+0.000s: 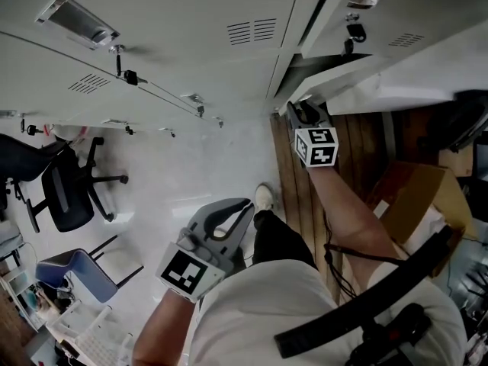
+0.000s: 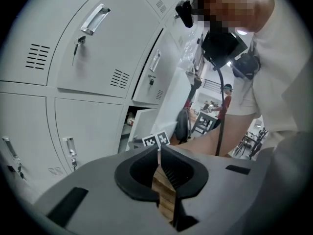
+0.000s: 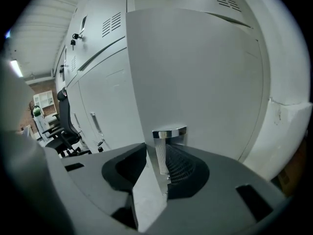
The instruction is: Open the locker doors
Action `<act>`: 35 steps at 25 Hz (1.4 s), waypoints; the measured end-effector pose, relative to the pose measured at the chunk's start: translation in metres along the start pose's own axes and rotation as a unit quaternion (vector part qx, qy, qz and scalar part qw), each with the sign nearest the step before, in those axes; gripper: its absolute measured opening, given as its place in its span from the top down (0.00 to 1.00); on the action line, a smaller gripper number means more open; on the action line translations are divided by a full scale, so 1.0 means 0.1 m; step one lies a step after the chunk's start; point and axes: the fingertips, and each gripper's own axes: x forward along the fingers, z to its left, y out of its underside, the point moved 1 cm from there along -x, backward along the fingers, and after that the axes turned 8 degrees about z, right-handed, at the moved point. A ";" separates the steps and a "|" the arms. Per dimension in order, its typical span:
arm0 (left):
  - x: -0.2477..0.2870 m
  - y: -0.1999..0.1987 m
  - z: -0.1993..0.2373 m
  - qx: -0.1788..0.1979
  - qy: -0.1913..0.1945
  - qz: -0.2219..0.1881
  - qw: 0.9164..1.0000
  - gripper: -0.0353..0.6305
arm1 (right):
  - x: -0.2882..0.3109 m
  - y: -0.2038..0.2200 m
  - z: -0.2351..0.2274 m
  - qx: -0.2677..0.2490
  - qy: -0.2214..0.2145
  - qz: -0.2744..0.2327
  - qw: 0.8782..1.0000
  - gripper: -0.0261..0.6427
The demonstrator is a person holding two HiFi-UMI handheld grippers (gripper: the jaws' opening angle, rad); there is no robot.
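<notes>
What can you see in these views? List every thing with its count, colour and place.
lockers: several, pale grey, ahead
open locker door: one, pale grey, right
chrome handle: one, silver, on that door
office chair: one, black, left floor
blue chair: one, blue, lower left
cardboard box: one, brown, far right
shoe: one, white, on the floor
left tongs: one, grey, shut, empty, held low
right tongs: one, grey, closed on the chrome handle
</notes>
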 end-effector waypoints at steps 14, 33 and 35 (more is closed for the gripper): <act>0.17 -0.08 -0.36 0.037 0.057 0.016 0.998 0.93 | -0.47 0.37 -0.09 0.022 0.004 0.013 1.000 0.79; 0.47 -0.11 -0.79 0.085 0.141 0.042 0.985 0.93 | -1.04 0.80 -0.36 0.039 0.018 0.054 0.998 0.80; 0.50 -0.10 -0.86 0.092 0.153 0.045 0.983 0.93 | -1.13 0.87 -0.42 0.049 0.027 0.056 0.997 0.80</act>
